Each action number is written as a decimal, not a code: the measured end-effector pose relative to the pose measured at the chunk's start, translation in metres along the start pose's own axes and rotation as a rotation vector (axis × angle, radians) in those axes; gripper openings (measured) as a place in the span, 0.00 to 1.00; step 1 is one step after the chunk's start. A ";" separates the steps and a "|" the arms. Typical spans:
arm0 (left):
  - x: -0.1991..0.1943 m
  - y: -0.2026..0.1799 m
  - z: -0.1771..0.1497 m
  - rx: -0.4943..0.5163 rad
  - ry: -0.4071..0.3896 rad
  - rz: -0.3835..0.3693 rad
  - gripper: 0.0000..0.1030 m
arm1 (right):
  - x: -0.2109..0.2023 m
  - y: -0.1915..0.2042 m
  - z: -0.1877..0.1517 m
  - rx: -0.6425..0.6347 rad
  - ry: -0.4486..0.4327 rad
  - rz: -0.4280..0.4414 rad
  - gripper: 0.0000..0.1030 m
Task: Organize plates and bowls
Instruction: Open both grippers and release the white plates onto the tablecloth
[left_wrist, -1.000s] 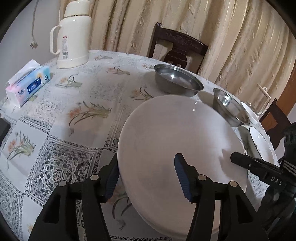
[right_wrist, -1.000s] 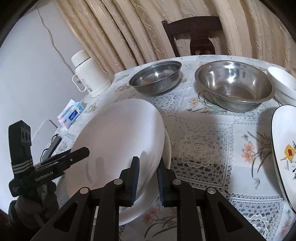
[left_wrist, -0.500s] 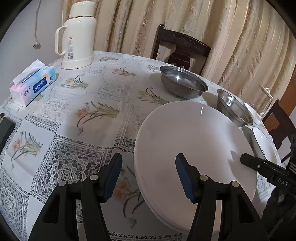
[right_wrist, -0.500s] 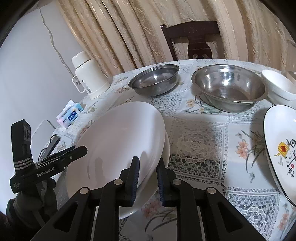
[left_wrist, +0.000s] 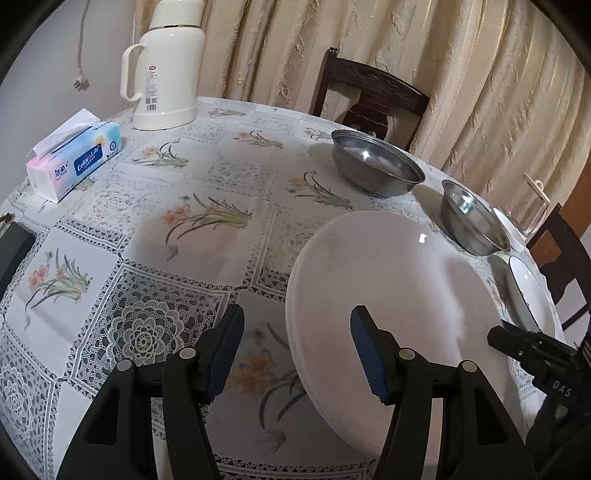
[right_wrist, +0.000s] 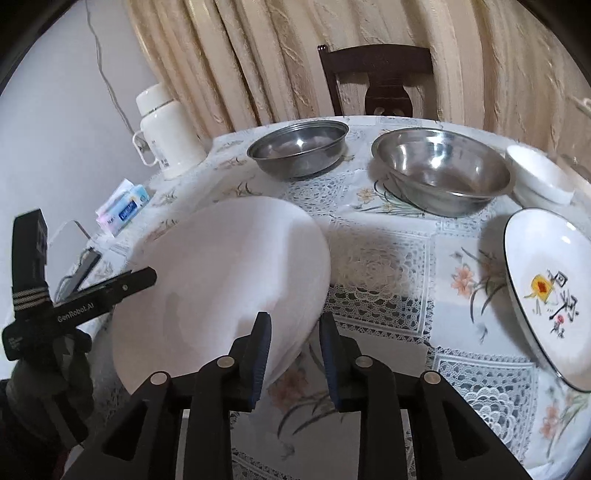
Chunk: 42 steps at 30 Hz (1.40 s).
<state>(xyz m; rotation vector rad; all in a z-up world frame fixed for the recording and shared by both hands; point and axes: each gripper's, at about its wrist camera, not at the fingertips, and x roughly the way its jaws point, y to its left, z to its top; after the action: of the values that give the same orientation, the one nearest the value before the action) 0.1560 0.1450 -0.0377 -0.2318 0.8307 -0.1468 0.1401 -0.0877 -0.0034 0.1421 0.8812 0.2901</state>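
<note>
Cream curtains (right_wrist: 258, 55) hung behind a round table (left_wrist: 155, 236) under a lace-and-flower cloth. White plate (right_wrist: 229, 280) lay flat near the front edge. Right gripper (right_wrist: 293, 354) sat at the plate's right rim; its jaws had just been opening, and the rim ran between the pads with a visible gap on the right side, so the hold was released. Left gripper (left_wrist: 297, 350) stood well open at the plate's left edge: the right-hand pad hung over the plate's surface, the left-hand pad over bare cloth, neither pressing on it. Beyond the plate stood a shallow steel bowl (right_wrist: 299, 147) and a deeper steel bowl (right_wrist: 443, 170), a white bowl (right_wrist: 539, 177) beside the latter. Patterned plate (right_wrist: 550, 291) lay far right. Thermos (left_wrist: 166, 70) and tissue pack (left_wrist: 74, 158) sat at the far left.
</note>
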 end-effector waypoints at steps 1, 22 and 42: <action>0.000 0.000 0.000 0.002 0.001 -0.001 0.59 | -0.001 0.000 0.000 0.002 -0.004 -0.005 0.28; -0.022 -0.009 0.000 -0.014 -0.054 0.072 0.59 | -0.012 -0.022 -0.011 0.138 -0.036 0.062 0.41; -0.047 -0.089 -0.004 0.082 -0.107 0.010 0.59 | -0.045 -0.077 -0.037 0.287 -0.106 0.031 0.45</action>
<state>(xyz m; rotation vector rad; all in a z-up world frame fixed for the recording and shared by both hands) 0.1184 0.0686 0.0166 -0.1568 0.7177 -0.1577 0.0992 -0.1747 -0.0116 0.4334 0.8122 0.1818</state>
